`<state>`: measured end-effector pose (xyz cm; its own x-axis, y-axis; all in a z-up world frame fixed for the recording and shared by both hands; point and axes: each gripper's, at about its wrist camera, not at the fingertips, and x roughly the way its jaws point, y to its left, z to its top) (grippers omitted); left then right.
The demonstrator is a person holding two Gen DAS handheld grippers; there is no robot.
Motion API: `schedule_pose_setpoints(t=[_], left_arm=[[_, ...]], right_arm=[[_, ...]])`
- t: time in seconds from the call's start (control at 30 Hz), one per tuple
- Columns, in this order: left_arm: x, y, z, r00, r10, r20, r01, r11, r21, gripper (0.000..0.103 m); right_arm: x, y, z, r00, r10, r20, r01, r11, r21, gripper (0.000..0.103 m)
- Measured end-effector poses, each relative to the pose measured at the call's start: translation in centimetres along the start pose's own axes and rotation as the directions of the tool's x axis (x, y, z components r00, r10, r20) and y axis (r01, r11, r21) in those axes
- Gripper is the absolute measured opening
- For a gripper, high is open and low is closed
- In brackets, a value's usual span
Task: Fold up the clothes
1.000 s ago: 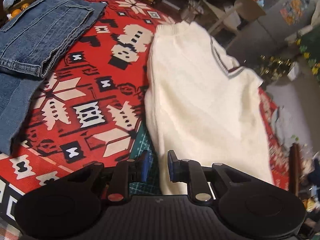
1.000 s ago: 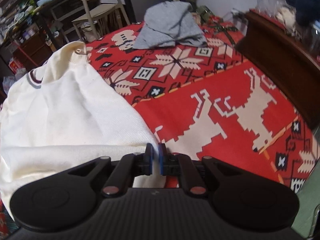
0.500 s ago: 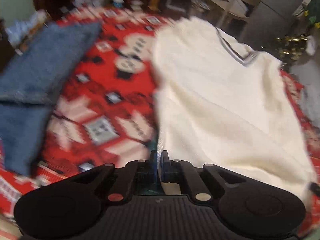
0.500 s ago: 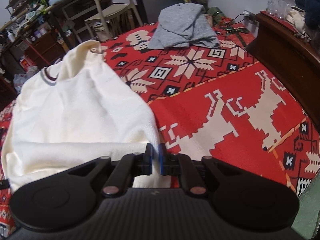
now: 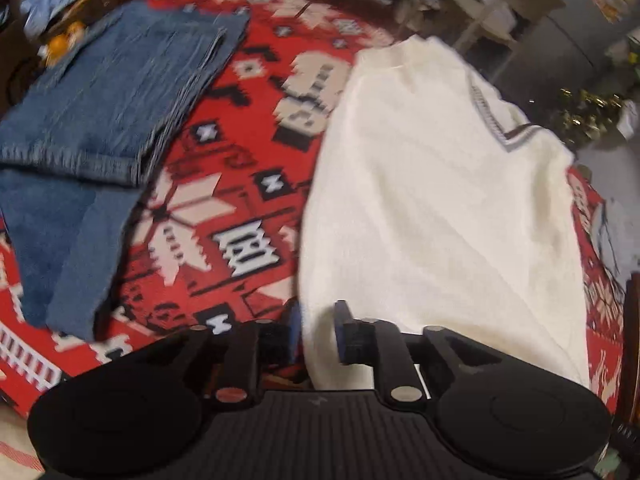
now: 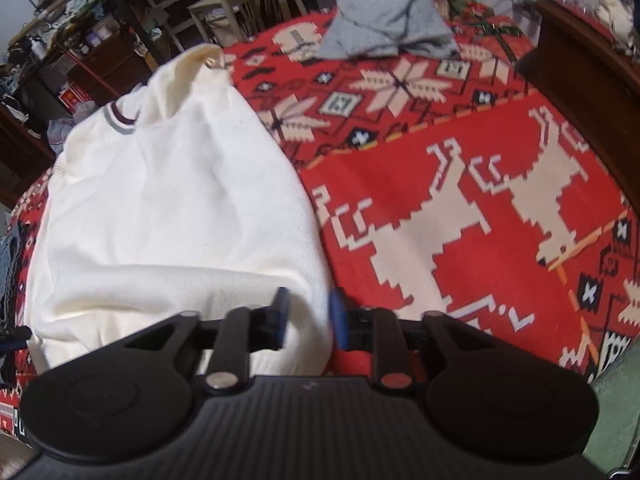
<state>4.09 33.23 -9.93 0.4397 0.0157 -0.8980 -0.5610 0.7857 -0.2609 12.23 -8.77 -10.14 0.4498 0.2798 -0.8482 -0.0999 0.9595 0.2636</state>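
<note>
A cream sweater with a striped V-neck lies flat on the red patterned blanket. My left gripper is open, its blue-padded fingers straddling the sweater's near left hem corner. In the right wrist view the same sweater fills the left half. My right gripper is open too, with the sweater's near right hem edge lying loose between its fingers.
Folded blue jeans lie to the left of the sweater. A folded grey garment sits at the far end of the blanket. A dark wooden piece of furniture borders the right. A chair and cluttered shelves stand beyond.
Both grippers were shut on the sweater's hem half a second ago and have now opened, letting it go. The sweater has settled flat on the blanket.
</note>
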Motion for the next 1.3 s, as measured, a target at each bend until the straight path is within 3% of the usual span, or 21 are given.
schedule_pose_setpoints(t=[0.13, 0.2, 0.33, 0.5, 0.6, 0.73, 0.83, 1.03, 1.13, 1.3], left_arm=[[-2.9, -1.7, -0.7, 0.998, 0.009, 0.067, -0.017, 0.991, 0.134, 0.044], [-4.3, -2.6, -1.3, 0.995, 0.024, 0.097, -0.043, 0.979, 0.197, 0.06], [-6.4, -4.3, -2.9, 0.984, 0.067, 0.163, -0.114, 0.948, 0.298, 0.07], [-7.4, -6.0, -4.9, 0.983, 0.068, 0.168, -0.122, 0.935, 0.333, 0.072], [-7.6, -6.9, -6.3, 0.982, 0.089, 0.167, -0.143, 0.927, 0.346, 0.078], [-7.7, -7.8, -8.0, 0.978, 0.113, 0.173, -0.173, 0.909, 0.38, 0.079], [-7.6, -8.2, -8.9, 0.979, 0.113, 0.168, -0.172, 0.903, 0.395, 0.079], [-6.7, -7.8, -9.6, 0.969, 0.163, 0.188, -0.218, 0.92, 0.326, 0.077], [-5.3, -6.6, -8.7, 0.983, 0.162, 0.092, -0.18, 0.95, 0.256, 0.064], [-2.9, -3.6, -6.8, 0.995, 0.058, -0.086, -0.052, 0.996, 0.069, 0.049]], right_arm=[[-1.7, 1.5, 0.4, 1.0, 0.013, 0.019, -0.011, 0.997, -0.08, 0.066], [-2.6, 2.6, 0.5, 0.999, 0.025, 0.033, -0.021, 0.991, -0.131, 0.075], [-5.0, 4.3, 0.2, 0.996, 0.054, 0.07, -0.039, 0.979, -0.2, 0.093], [-7.7, 5.6, -0.5, 0.992, 0.087, 0.091, -0.065, 0.974, -0.218, 0.102], [-9.2, 6.1, -1.1, 0.99, 0.021, 0.136, 0.011, 0.973, -0.229, 0.102], [-11.0, 6.4, -2.1, 0.977, -0.046, 0.207, 0.096, 0.966, -0.241, 0.102], [-11.7, 5.9, -2.5, 0.979, -0.03, 0.203, 0.07, 0.979, -0.193, 0.102], [-9.6, 5.3, -2.3, 0.995, -0.072, 0.071, 0.086, 0.973, -0.215, 0.102], [-8.5, 5.0, -2.2, 0.996, -0.091, 0.01, 0.091, 0.971, -0.219, 0.102], [-6.6, 2.9, -2.1, 0.997, -0.075, 0.015, 0.076, 0.997, -0.021, 0.102]])
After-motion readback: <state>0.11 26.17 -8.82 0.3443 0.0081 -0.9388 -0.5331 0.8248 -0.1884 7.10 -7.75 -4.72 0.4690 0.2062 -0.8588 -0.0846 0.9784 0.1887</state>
